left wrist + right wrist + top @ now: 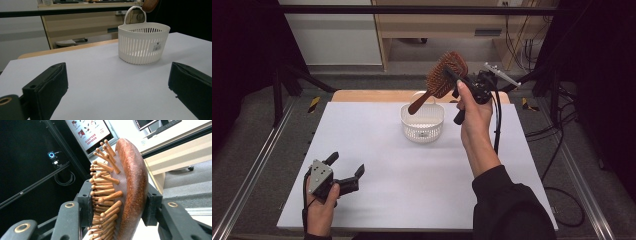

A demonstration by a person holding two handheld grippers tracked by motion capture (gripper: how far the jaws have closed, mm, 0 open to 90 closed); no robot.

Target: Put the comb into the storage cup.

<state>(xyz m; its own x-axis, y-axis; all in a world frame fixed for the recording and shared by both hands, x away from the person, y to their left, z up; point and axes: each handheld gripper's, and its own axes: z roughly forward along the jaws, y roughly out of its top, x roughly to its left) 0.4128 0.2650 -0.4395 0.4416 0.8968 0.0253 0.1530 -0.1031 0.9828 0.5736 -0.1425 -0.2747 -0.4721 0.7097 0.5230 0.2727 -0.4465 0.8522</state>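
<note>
Item: wooden hairbrush (443,76), reddish-brown, with peg bristles. It is sitting in the upper centre of the high view, raised off the tabletop (412,170) and tilted, head up to the right, handle slanting down to the lower left with its tip hanging just above the basket. In the right gripper view the hairbrush (130,192) is standing on edge between the two black jaws, one pad pressing on the bristle side, the other on the smooth back.

Holder: right hand-held gripper (462,82), clamping the brush head partway closed, carried by a hand in a dark sleeve entering from the lower right.

Adjacent: white slotted basket (422,121) with a loop handle, standing upright on the tabletop at centre frame; in the left gripper view the basket (143,46) is showing a small label on its wall.

Further out: left hand-held gripper (346,170), resting at the lower left of the high view, jaws spread wide with nothing between them, well apart from the basket.
</note>
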